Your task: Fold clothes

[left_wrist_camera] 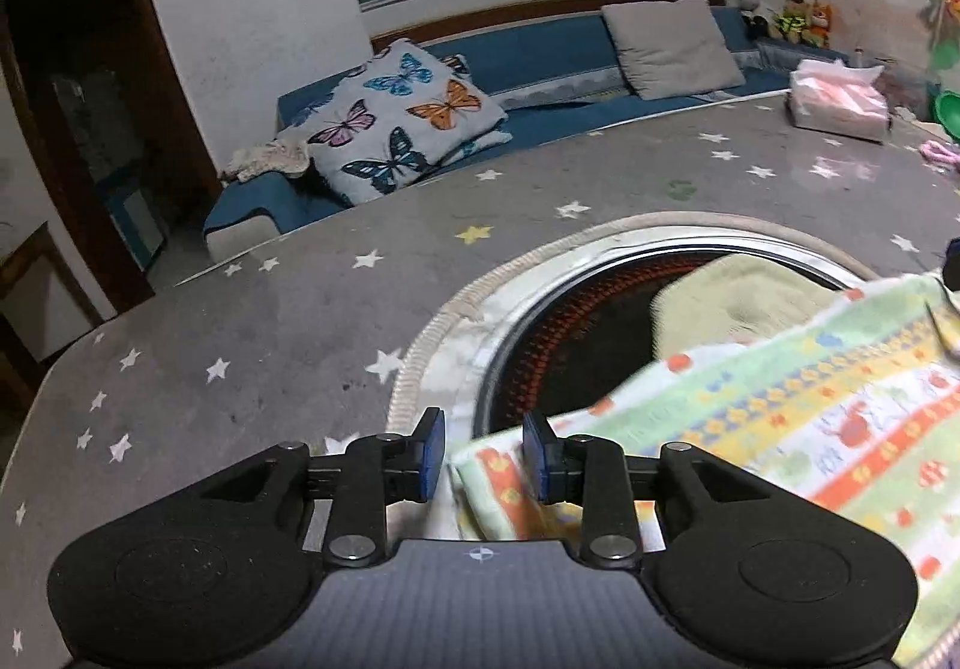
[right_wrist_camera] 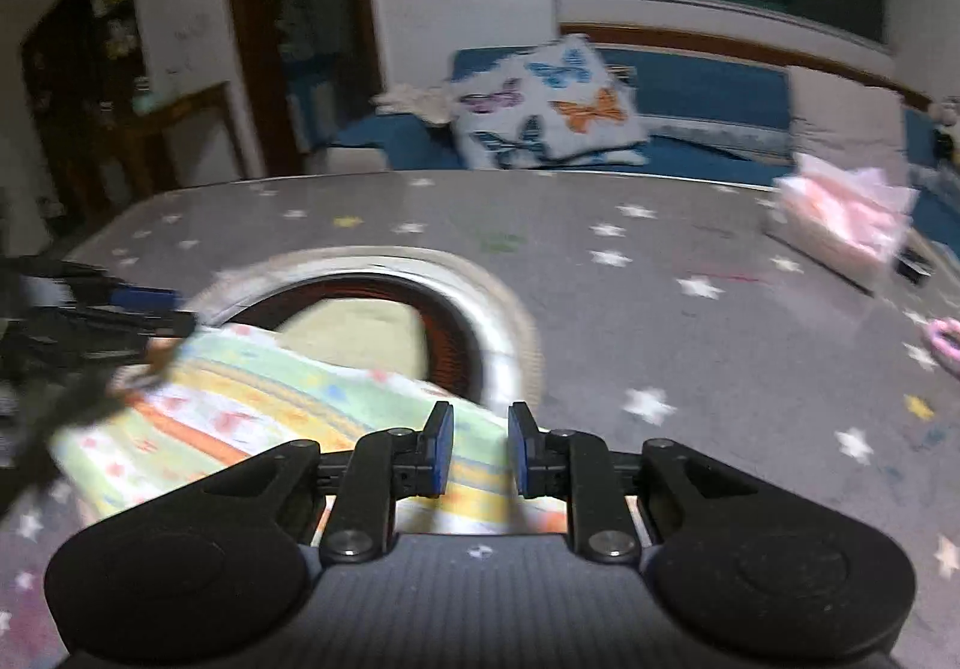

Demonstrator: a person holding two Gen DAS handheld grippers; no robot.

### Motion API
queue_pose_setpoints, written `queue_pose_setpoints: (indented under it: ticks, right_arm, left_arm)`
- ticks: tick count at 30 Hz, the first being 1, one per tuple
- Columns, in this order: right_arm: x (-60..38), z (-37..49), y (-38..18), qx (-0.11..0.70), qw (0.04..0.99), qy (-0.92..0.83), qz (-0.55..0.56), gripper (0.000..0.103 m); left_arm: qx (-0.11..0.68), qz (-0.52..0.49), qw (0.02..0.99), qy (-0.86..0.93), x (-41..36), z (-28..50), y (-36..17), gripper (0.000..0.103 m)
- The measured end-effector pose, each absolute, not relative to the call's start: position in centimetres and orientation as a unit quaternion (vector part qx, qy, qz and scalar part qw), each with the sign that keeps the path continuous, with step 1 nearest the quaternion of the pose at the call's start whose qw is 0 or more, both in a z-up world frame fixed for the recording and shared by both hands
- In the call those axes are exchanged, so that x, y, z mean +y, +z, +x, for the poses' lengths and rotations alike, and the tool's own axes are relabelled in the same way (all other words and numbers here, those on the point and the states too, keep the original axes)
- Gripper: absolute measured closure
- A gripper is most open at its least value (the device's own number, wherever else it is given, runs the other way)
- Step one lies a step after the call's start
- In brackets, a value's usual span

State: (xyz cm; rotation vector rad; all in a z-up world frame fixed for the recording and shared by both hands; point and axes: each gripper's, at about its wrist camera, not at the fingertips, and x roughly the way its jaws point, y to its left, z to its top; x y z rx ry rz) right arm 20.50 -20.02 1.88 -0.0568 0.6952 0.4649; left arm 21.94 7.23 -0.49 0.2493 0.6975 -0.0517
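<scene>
My left tool and right tool stand open over the cloth, gripping nothing. It lies folded beside the ring on the counter; I judge more folds remain.

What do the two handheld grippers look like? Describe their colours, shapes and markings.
Both look alike. The left gripper and the right gripper each have two short black fingers faced with blue pads, carried on black linkage arms with silver pivot bolts. Behind sits a dark ribbed body with a small white crosshair mark, flanked by two rounded black housings. No cables, hands or sleeves show.
</scene>
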Motion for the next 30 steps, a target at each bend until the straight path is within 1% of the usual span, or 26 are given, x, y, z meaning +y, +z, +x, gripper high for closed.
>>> queue_pose_setpoints:
  ticks: [4,10,15,17,18,20,22,23,27,30]
  right_arm:
    - [-17.9,21.8,0.7,0.362,0.898,0.248,-0.037,0.085]
    - [-17.2,23.6,-0.5,0.381,0.895,0.228,-0.035,0.085]
    - [-17.1,22.2,0.9,0.362,0.897,0.250,-0.034,0.083]
    - [-16.7,21.2,1.6,0.356,0.893,0.273,-0.036,0.083]
    - [-16.2,20.7,1.8,0.352,0.890,0.286,-0.041,0.081]
    - [-15.1,19.4,2.1,0.343,0.885,0.310,-0.057,0.075]
    - [-14.0,18.2,2.1,0.335,0.880,0.329,-0.077,0.067]
    - [-13.3,17.6,1.9,0.331,0.876,0.338,-0.091,0.066]
    - [-11.6,16.0,0.3,0.331,0.868,0.342,-0.140,0.063]
    - [-11.4,15.6,-0.4,0.326,0.869,0.341,-0.147,0.062]
  left_arm:
    - [0.345,0.103,0.933,-0.018,7.8,22.3,-0.4,0.071]
    - [0.315,0.096,0.943,-0.040,8.4,19.7,1.8,0.071]
    - [0.324,0.070,0.942,-0.047,9.8,16.4,2.7,0.072]
    - [0.328,0.062,0.941,-0.050,10.0,15.0,2.8,0.068]
    - [0.331,0.061,0.940,-0.050,10.0,14.2,2.8,0.067]
    - [0.333,0.057,0.940,-0.054,9.8,12.7,2.8,0.057]
    - [0.333,0.050,0.939,-0.062,9.5,11.3,2.7,0.054]
    - [0.333,0.048,0.940,-0.064,9.3,10.8,2.7,0.052]
    - [0.346,0.035,0.936,-0.062,9.0,9.8,1.6,0.051]
    - [0.358,0.021,0.932,-0.059,9.2,9.7,0.9,0.051]
